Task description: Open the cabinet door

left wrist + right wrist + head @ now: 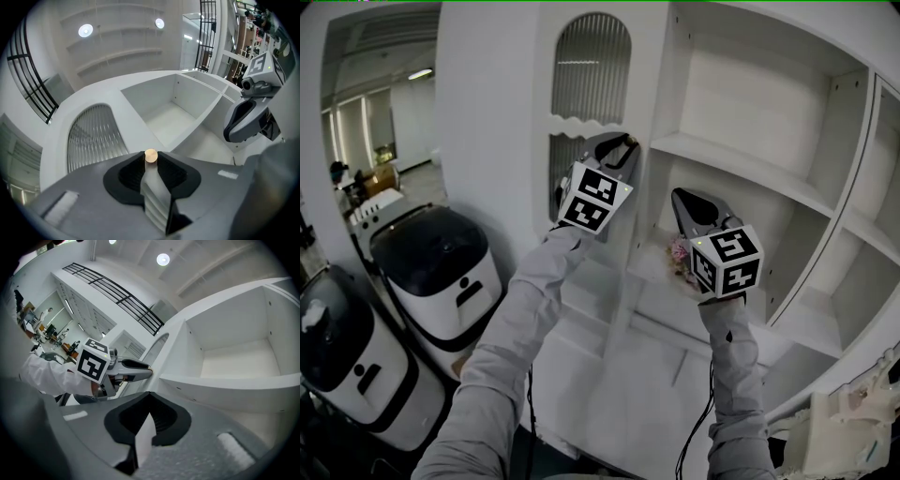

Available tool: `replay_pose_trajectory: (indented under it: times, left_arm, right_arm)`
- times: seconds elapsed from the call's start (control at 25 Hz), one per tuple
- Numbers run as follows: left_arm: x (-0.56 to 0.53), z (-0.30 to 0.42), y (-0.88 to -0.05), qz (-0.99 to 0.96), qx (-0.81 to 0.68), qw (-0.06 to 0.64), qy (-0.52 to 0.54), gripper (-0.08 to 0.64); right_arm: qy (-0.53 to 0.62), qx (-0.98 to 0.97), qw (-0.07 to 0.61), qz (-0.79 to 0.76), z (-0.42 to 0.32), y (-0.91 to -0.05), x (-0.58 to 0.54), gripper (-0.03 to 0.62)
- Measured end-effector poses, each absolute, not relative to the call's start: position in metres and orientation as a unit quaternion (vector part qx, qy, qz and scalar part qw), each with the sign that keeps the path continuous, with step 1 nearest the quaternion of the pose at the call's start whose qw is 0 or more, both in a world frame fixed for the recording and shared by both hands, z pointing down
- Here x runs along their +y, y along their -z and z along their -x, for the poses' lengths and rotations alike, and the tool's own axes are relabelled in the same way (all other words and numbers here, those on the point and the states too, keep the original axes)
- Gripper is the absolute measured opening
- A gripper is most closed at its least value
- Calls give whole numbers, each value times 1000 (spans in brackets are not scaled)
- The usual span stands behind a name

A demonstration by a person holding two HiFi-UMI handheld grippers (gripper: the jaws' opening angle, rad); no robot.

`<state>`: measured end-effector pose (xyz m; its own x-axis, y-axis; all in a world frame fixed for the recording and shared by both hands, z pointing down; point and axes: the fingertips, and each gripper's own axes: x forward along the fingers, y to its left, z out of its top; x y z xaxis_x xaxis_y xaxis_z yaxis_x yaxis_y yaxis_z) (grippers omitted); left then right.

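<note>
The white cabinet door [591,66] has an arched pane of ribbed glass and stands left of the open shelves. Its small round wooden knob [150,155] sits between the tips of my left gripper [150,160], and the pads close on it from both sides. In the head view my left gripper [623,142] points up at the door's right edge. My right gripper [680,199] hangs just right of it, in front of the lower shelf, shut with nothing in it. In the right gripper view its jaws [146,401] meet, and the left gripper [138,367] shows at the door edge.
Open white shelves [750,169] fill the right side. A small pink flower piece [679,251] lies on the lower shelf by the right gripper. Two white appliances with black lids [441,272] [347,361] stand on the floor at the left.
</note>
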<state>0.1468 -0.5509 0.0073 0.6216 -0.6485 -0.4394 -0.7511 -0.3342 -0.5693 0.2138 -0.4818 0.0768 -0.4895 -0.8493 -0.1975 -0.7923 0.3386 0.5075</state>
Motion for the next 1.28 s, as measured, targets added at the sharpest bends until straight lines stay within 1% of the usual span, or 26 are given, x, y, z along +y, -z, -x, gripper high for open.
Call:
replay_pose_trajectory:
  times: [0.4, 0.64, 0.88, 1.28]
  left_arm:
    - [-550, -145, -5, 798, 449, 393, -82, 95]
    - [-540, -137, -5, 789, 446, 396, -148, 94]
    - [-536, -133, -5, 786, 439, 382, -207, 94]
    - [-517, -116, -5, 790, 417, 367, -260, 94]
  right_arm:
    - [279, -820, 48, -498, -215, -71, -484, 3]
    - [280, -821, 53, -494, -221, -75, -484, 3]
    - [286, -817, 70, -496, -231, -79, -489, 3]
    - [287, -822, 72, -487, -231, -80, -495, 3]
